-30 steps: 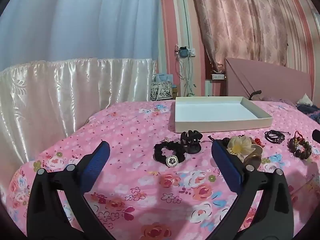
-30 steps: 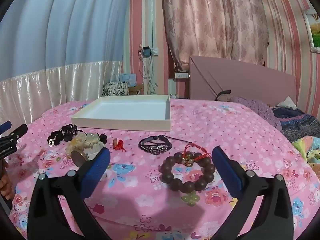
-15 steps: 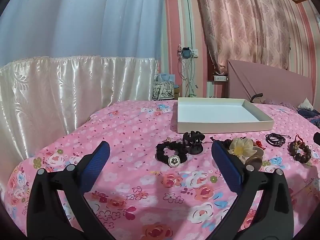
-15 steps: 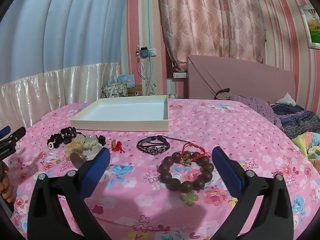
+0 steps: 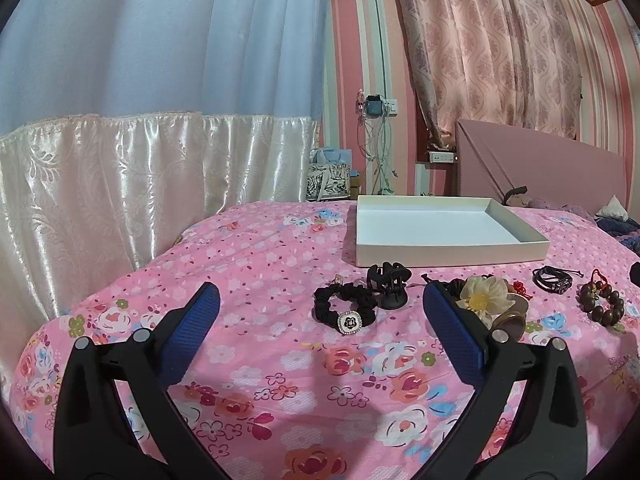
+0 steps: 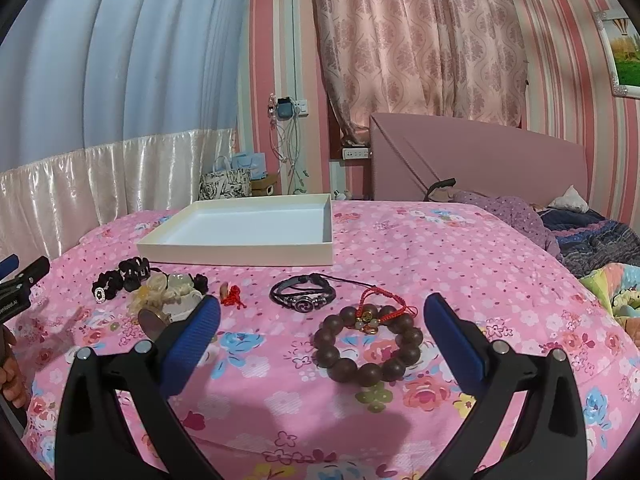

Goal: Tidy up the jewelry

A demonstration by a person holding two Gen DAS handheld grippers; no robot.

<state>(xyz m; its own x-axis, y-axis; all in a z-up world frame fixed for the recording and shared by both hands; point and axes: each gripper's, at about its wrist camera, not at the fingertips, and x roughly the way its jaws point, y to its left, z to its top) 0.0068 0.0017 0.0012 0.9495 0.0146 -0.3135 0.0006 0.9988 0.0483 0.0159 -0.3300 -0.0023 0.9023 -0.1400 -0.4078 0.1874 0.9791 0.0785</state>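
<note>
Jewelry lies in a row on the pink floral bedspread in front of an empty white tray (image 5: 448, 254) (image 6: 240, 254). From the left: a black scrunchie with a brooch (image 5: 346, 308) (image 6: 106, 285), a black claw clip (image 5: 390, 284), a cream flower hairpiece (image 5: 484, 300) (image 6: 164, 294), a small red knot charm (image 6: 233, 296), a black leather bracelet (image 6: 303, 298) (image 5: 554, 279), and a brown bead bracelet with red cord (image 6: 368, 344) (image 5: 602, 306). My left gripper (image 5: 318, 332) is open, short of the scrunchie. My right gripper (image 6: 320, 334) is open, the bead bracelet between its fingers' line.
A pink headboard (image 6: 480, 160) and rumpled blankets (image 6: 592, 236) are at the right. White satin curtains (image 5: 120, 184) hang along the bed's left edge. Bags (image 6: 226, 184) and a wall socket with cables (image 6: 286, 108) are beyond the tray. The left gripper shows at the right wrist view's left edge (image 6: 20, 280).
Both views have shifted slightly; the jewelry and tray sit a little lower and nearer. Nothing on the bed has moved and both grippers stay open.
</note>
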